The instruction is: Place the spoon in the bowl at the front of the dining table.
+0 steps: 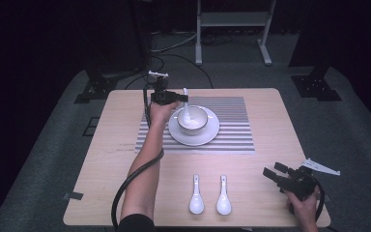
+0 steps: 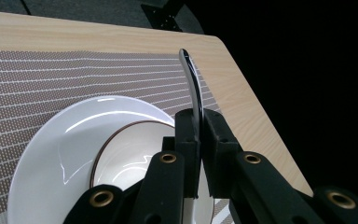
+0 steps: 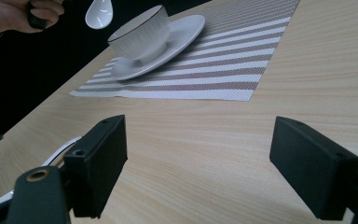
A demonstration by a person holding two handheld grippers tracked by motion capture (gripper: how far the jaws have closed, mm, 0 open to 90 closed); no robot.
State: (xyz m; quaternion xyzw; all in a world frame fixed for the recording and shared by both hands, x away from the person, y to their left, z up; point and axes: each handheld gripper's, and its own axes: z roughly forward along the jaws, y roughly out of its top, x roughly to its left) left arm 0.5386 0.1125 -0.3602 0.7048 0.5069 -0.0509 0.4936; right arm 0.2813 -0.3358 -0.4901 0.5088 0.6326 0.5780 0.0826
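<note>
The left gripper [image 1: 178, 98] has its jaws clamped tight on the handle of a white ceramic spoon [image 1: 186, 109], which it holds over the white bowl [image 1: 192, 119]; in the left gripper view the spoon's handle [image 2: 193, 91] rises edge-on between the black pads, and in the right gripper view the spoon's scoop [image 3: 99, 13] hangs in the air just above and beside the bowl's rim, not touching it. The bowl, ringed with a dark line at its lip, stands on a white saucer [image 1: 211, 130], and the saucer rests on a striped placemat [image 1: 236, 125] at the middle of the wooden table [image 1: 101, 159]. The right gripper [image 1: 275, 172] rests at the table's near right corner, its jaws spread wide with nothing between them. Two more white spoons [image 1: 196, 195] [image 1: 223, 195] lie side by side near the front edge, handles pointing away, well apart from the placemat.
</note>
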